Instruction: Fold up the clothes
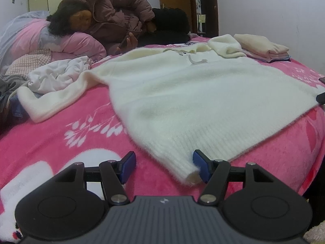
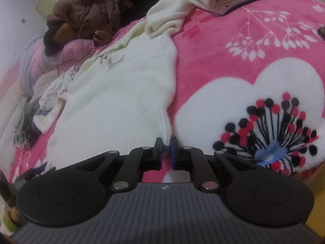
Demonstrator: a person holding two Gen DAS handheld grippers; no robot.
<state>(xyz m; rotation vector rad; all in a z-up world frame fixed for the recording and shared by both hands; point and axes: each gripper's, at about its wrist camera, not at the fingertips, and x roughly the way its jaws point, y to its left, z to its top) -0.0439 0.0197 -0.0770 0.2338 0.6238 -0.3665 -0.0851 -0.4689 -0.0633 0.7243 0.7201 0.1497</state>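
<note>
A cream knit sweater is lying spread flat on the pink blanket covering the bed, hem toward the cameras, one sleeve stretching out to the side and the other sleeve bunching up near the collar. The left gripper is sitting at one bottom corner of the hem with its jaws standing wide apart, the corner lying just inside one blue pad, probably lining up for a pinch. The right gripper is pressing its jaws nearly together on the opposite hem corner, so the fabric is being held taut along the bottom edge. No basket or bin is showing; a folded stack of clothes is resting at the far side, and crumpled white laundry is waiting beside a person in a brown coat.
</note>
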